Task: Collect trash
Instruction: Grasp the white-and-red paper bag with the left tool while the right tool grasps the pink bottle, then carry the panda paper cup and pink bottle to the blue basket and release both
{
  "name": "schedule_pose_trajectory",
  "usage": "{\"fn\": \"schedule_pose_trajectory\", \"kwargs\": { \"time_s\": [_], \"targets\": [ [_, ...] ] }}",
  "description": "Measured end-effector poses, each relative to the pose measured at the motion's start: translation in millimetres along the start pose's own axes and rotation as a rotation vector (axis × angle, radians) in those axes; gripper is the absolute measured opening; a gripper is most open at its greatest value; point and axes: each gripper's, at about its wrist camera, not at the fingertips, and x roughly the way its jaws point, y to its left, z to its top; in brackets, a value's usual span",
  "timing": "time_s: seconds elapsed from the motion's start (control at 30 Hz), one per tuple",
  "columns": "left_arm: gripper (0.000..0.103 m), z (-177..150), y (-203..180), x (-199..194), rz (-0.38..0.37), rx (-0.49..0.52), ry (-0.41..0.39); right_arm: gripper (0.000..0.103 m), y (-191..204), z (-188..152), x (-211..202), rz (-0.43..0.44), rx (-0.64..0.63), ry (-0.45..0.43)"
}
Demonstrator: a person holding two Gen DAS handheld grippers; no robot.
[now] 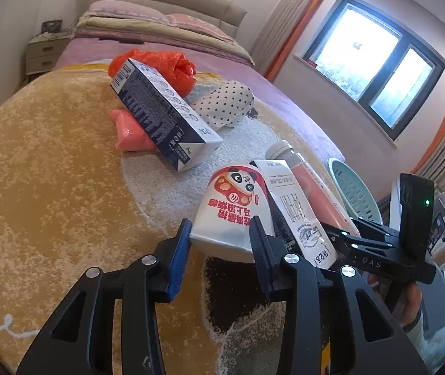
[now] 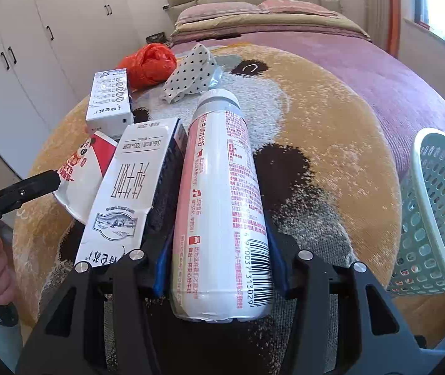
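On a bed spread with an orange round rug bearing a panda pattern, I worked both grippers among scattered trash, a pale green perforated basket waiting at the rug's right edge.

My right gripper was clamped on a white-and-pink plastic bottle lying lengthwise between its blue pads, cap pointing away; the jaws stood moderately apart, set by the bottle's width. Red Chinese print and a barcode ending 313029 ran along its label.

Just beside that bottle, touching its left side, lay a white milk carton with large Chinese characters and a mountain emblem.

My left gripper had narrowed onto the rim end of a paper cup lying on its side, printed with a cartoon panda and red Chinese characters; both pads met the cup's sides. "DAS" could be read on the right gripper's body, seen from the left wrist; part of "RoboLAI" showed on the left gripper's body from the right wrist.

Farther off lay a second, dark blue-and-white carton, propped on a pink packet, then a white pouch dotted with black hearts and a crumpled orange plastic bag.
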Motion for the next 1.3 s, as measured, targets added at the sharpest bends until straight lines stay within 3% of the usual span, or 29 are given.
{"fn": "schedule_pose_trajectory", "kwargs": {
  "time_s": [0.27, 0.47, 0.6, 0.67, 0.93, 1.3],
  "targets": [
    [0.04, 2.6, -15.8, 11.3, -0.134, -0.042, -0.003, 0.048, -4.4, -1.8, -0.9, 0.008, 0.013, -0.005],
    [0.04, 9.3, -35.8, 30.9, -0.019, -0.032, -0.014, 0.048, -6.6, -1.7, -0.9, 0.025, 0.027, -0.005],
    [0.039, 12.9, -35.7, 41.8, 0.013, -0.064, -0.006, 0.048, -7.6, -1.0, -2.3, 0.031, 0.032, -0.006],
    [0.029, 14.1, -36.0, 49.0, 0.039, -0.076, 0.009, 0.048, -7.2, -0.6, -5.3, 0.024, 0.032, -0.02],
    [0.026, 23.8, -43.2, 21.8, 0.044, -0.063, -0.104, 0.047, -11.0, 2.8, -34.6, 0.024, 0.039, -0.102],
    [0.026, 45.0, -104.7, 25.3, -0.003, 0.052, -0.121, 0.047, -41.8, 6.1, -77.6, 0.007, 0.098, -0.212]
  ]
}}
